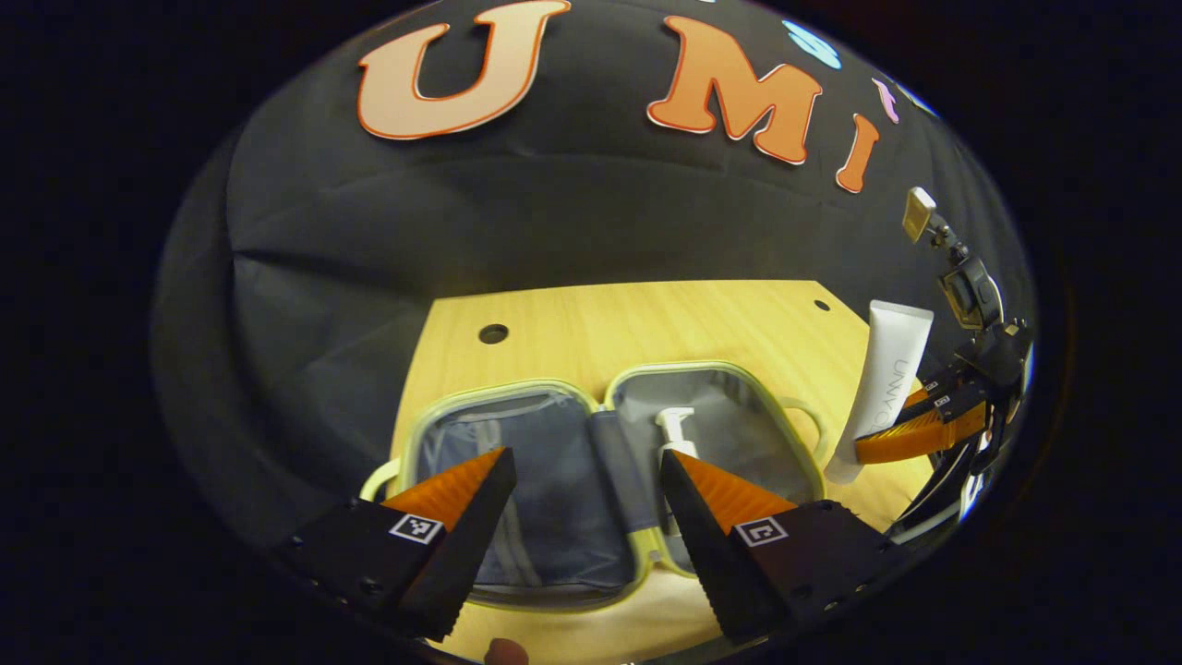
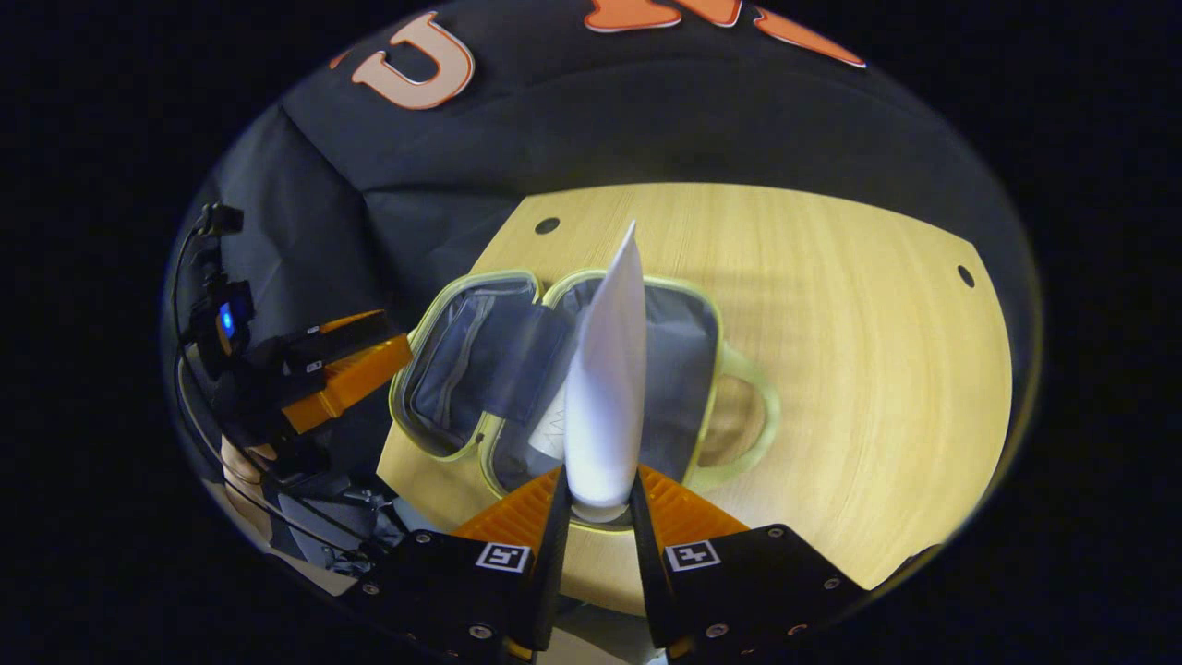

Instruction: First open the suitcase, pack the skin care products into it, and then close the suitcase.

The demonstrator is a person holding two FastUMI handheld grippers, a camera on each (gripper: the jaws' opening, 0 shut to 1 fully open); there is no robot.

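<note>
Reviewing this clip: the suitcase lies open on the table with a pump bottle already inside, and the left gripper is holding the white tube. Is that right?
Not quite. The right gripper holds the white tube, jaws closed on its lower end, as the right gripper view shows. The left gripper is open and holds nothing. The rest stands: the suitcase lies open on the table with the pump bottle inside.

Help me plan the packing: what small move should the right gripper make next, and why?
Probably lower the white tube, clamped in the right gripper, into the open suitcase: it hangs over the half holding the pump bottle, not yet inside.
</note>
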